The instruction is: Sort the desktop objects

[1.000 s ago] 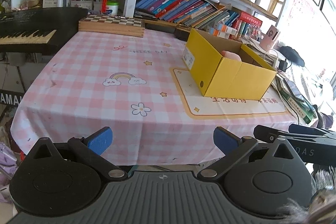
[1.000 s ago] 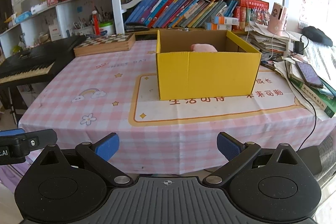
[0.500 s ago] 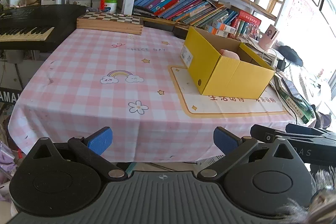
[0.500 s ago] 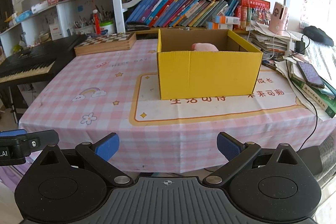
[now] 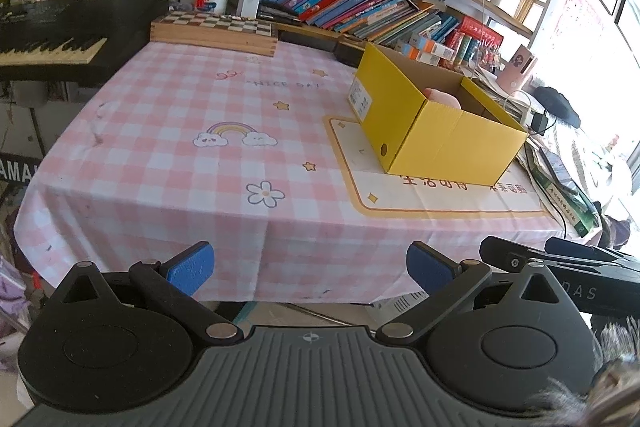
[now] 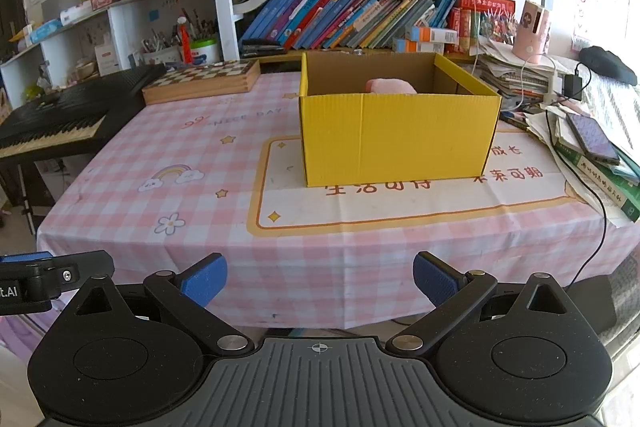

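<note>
Yellow box (image 6: 396, 143) on tabletop (image 6: 200, 163), well ahead of both tongs, left tongs (image 5: 310, 265) and right tongs (image 6: 320, 277), spread wide, empty. Pink item (image 6: 392, 87) inside; label (image 5: 359, 97) only from left.

one yellow box (image 6: 398, 139) on the tabletop (image 6: 200, 163), with one pink thing (image 6: 390, 86) inside it. one chessboard (image 6: 202, 81) at the far edge. one keyboard (image 6: 60, 119) off to the left. one phone (image 6: 592, 139) on the paper pile. two grippers (image 5: 308, 261) (image 6: 320, 273), each with two blue pads.
</note>
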`<action>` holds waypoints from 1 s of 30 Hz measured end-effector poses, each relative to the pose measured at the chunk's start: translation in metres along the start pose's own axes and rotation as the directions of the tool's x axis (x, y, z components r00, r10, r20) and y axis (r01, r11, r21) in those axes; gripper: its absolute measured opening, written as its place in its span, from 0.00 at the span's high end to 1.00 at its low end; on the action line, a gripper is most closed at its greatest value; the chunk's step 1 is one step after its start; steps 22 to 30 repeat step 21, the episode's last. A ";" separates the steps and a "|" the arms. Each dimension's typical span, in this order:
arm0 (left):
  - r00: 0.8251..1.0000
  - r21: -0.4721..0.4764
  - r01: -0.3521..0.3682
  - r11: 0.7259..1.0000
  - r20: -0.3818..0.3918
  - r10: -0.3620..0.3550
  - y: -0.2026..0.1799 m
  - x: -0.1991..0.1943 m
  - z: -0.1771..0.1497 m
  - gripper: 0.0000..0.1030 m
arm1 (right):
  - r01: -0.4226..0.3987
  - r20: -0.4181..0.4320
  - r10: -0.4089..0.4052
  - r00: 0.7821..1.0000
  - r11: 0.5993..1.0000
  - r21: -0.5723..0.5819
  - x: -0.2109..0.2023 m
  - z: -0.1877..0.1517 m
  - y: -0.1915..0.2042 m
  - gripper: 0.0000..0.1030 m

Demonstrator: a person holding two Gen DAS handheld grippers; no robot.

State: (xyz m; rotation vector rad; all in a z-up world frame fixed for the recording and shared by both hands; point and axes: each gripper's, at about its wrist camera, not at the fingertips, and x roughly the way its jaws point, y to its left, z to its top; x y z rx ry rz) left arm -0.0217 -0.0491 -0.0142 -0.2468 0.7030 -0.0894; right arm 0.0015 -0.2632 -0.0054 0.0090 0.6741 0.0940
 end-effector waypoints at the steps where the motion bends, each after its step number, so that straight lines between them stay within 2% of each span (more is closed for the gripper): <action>1: 1.000 -0.003 0.003 1.000 -0.002 -0.003 0.000 0.000 0.000 0.00 | 0.000 0.000 0.000 1.000 1.000 0.000 0.000 0.000 -0.001 0.02; 30: 1.000 0.002 0.014 1.000 -0.001 -0.014 0.001 0.000 0.003 0.00 | 0.000 -0.010 0.000 1.000 1.000 0.001 0.001 -0.003 0.000 0.02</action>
